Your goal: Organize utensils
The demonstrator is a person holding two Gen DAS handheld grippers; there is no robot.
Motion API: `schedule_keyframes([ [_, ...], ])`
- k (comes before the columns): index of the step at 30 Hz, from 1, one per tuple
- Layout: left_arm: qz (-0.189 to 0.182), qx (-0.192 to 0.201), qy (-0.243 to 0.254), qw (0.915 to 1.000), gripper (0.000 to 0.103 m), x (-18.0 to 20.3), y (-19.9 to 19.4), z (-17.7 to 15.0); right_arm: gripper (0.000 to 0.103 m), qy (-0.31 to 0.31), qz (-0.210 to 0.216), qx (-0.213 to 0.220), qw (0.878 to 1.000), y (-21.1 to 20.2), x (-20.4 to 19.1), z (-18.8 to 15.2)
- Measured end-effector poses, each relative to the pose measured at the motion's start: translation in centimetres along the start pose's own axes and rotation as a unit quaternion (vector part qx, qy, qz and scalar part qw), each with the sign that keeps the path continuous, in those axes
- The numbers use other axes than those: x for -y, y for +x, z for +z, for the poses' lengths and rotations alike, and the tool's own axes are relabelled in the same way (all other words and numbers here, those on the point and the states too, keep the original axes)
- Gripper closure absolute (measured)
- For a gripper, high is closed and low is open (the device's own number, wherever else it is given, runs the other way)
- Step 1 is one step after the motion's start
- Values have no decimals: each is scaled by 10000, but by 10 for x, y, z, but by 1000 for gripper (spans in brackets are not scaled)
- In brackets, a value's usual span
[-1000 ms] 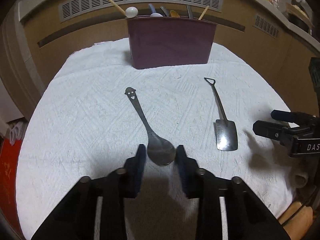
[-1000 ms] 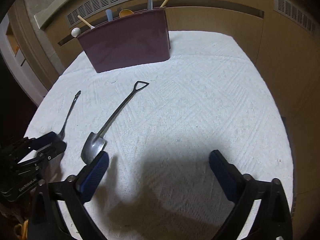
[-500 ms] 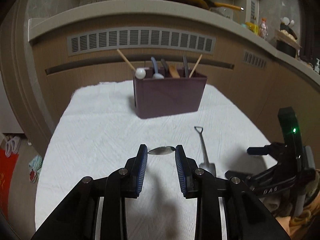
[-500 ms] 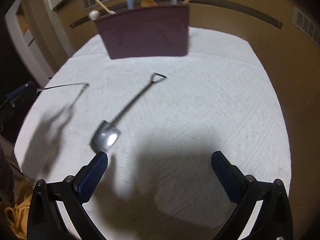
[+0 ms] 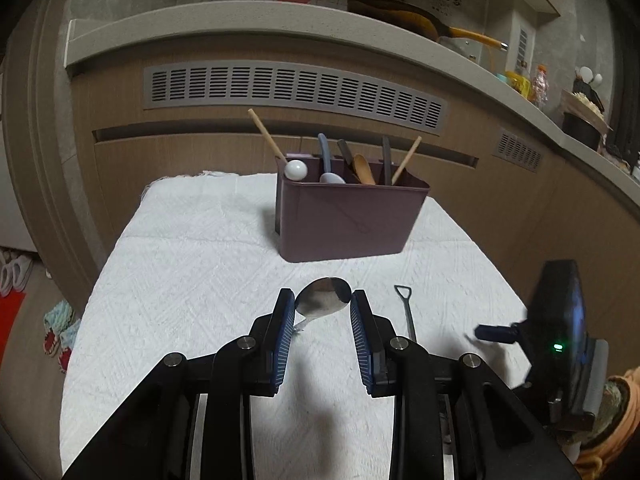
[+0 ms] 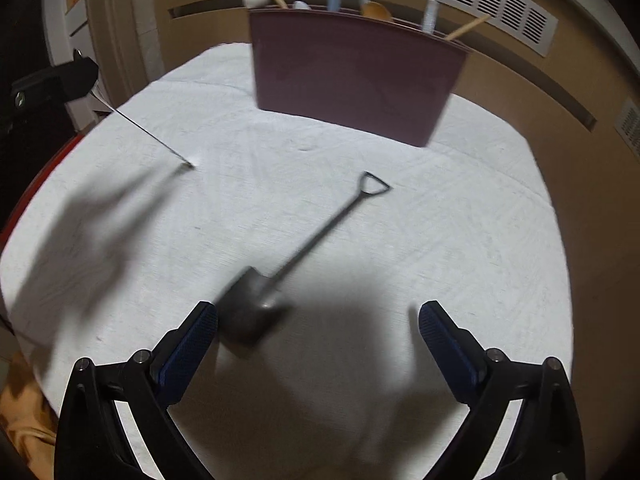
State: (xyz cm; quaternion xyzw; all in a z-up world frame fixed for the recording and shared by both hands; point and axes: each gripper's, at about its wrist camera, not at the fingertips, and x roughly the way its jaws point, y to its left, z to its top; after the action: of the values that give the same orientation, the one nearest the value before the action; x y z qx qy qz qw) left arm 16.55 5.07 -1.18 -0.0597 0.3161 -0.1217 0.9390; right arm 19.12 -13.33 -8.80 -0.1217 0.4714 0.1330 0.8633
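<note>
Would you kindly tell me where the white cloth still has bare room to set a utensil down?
Bare cloth runs left of the holder, and right of the shovel spoon out to the cloth's edge. It is crowded in the middle: the left gripper holds the spoon and the open right gripper hovers by the shovel spoon.

Our left gripper point(image 5: 323, 307) clamped on a metal spoon point(image 5: 323, 301), our right gripper point(image 5: 496, 333) alongside, shovel-shaped spoon point(image 5: 408, 314) on white cloth point(image 5: 192, 256), maroon utensil holder point(image 5: 348, 220) beyond

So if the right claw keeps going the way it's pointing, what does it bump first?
Probably the shovel spoon, lying on the cloth just ahead of the open right claw; depth is blurry.
</note>
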Motion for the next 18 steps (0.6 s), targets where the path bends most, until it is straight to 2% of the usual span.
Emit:
schedule_keyframes([
  [3, -14, -82, -134, 9999, 75, -4, 12, 1, 3, 157, -107, -54, 9998, -3, 17, -9],
  [5, -37, -85, -172, 9998, 89, -5, 14, 1, 3, 220, -201, -97, 9995, -3, 24, -14],
  [12, 53, -24, -155, 9999, 90, -13, 4, 2, 3, 353, 51, 5, 9994, -5, 27, -14],
  [16, 184, -317, -297, 9989, 88, -29, 9, -4, 4, 364, 158, 129, 9991, -6, 15, 4],
  [17, 210, -387, -324, 9985, 87, -32, 11, -7, 13, 448, 217, 177, 9986, -4, 13, 12],
  [18, 245, -459, -400, 9978, 86, -36, 13, -10, 37, 557, 273, 140, 9980, 0, 12, 20],
])
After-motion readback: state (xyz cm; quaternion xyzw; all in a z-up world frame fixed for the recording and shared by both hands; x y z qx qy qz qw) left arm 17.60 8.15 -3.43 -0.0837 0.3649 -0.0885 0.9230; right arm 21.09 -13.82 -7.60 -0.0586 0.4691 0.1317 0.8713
